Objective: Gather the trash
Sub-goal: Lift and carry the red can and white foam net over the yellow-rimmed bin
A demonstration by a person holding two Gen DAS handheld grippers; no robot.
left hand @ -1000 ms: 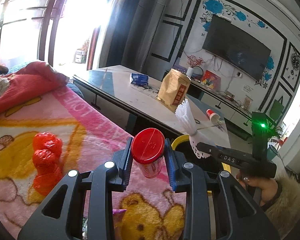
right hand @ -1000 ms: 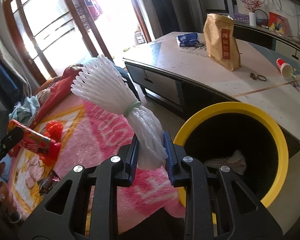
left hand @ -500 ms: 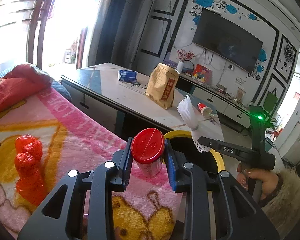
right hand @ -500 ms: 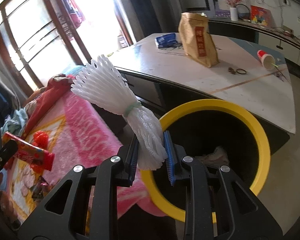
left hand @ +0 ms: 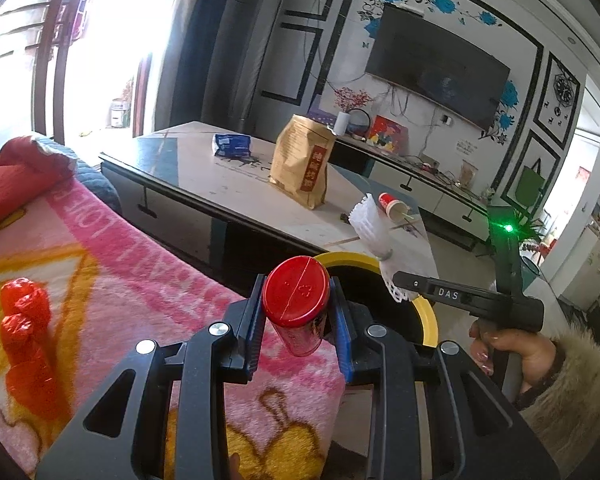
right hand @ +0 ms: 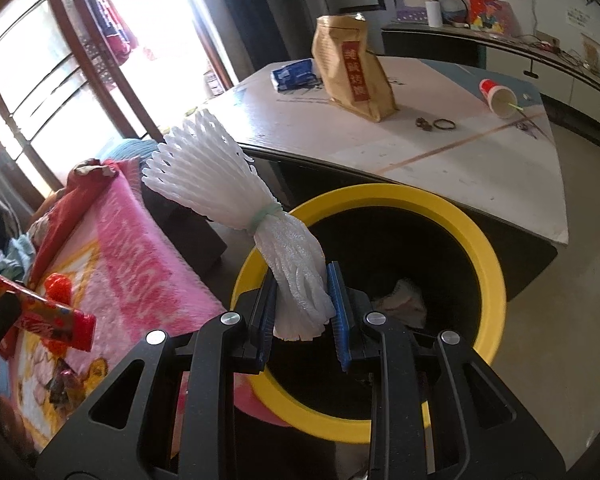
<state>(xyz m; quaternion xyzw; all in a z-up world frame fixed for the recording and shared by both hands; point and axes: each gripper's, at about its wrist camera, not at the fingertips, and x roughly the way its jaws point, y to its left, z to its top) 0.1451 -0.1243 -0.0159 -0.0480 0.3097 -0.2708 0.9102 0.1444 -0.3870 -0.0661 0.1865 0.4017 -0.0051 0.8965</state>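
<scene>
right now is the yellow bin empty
No, crumpled whitish trash already lies at the bottom of the yellow bin, seen in the right wrist view.

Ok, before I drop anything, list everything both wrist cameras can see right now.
Foam net bundle: 1, white, tied with a green band, gripped above the bin.
Red-capped bottle: 1, red, gripped over the blanket edge.
Trash bin: 1, yellow rim, black inside, on the floor by the table; crumpled paper inside.
Red plastic bag: 1, on the pink blanket.
Paper bag: 1, brown, upright on the table.
Blue packet: 1, on the table behind the paper bag.
Paper cup: 1, red and white, on its side on the table.
TV: 1, black, on the wall.
Left claw: shut on the bottle.
Right claw: shut on the foam bundle.
</scene>
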